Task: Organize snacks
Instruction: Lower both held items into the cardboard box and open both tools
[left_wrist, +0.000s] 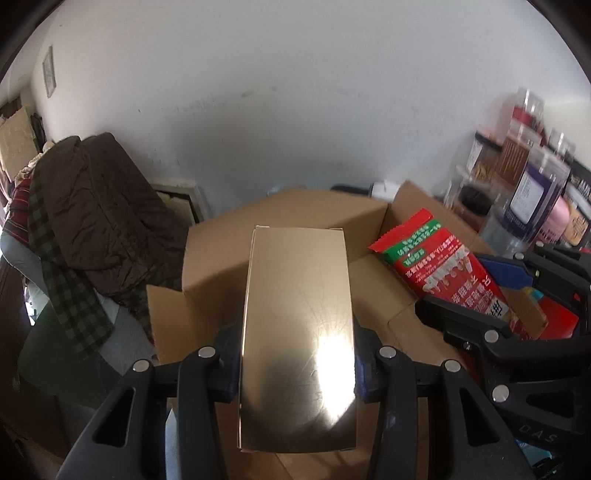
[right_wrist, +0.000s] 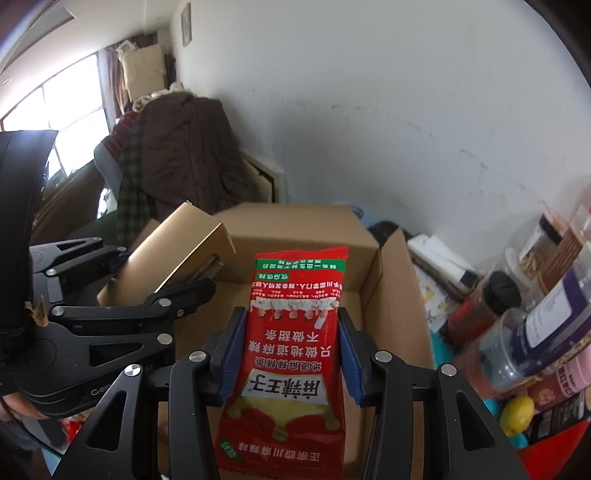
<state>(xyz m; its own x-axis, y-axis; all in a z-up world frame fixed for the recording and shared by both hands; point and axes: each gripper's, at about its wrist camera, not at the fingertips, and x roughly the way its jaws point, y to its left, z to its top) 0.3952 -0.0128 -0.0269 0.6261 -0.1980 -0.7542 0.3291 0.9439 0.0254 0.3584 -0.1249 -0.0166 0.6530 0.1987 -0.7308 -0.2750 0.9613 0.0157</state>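
Note:
My left gripper (left_wrist: 295, 362) is shut on a shiny gold box (left_wrist: 299, 332), which sticks out forward over an open cardboard carton (left_wrist: 221, 251). In the right wrist view my right gripper (right_wrist: 291, 354) is shut on a red snack packet (right_wrist: 291, 350) with white and green print, held above the same carton (right_wrist: 391, 295). The two grippers are side by side. The gold box (right_wrist: 177, 258) and the left gripper (right_wrist: 162, 299) appear at the left of the right wrist view. At the right of the left wrist view are the red packet (left_wrist: 443, 269) and the right gripper (left_wrist: 491, 306).
Clear jars and bottles (right_wrist: 535, 325) crowd the right side beside the carton, with a yellow lemon-shaped object (right_wrist: 517, 413) lower down. A chair draped with a brown coat (left_wrist: 99, 206) stands at the left against the white wall. A window (right_wrist: 55, 110) is far left.

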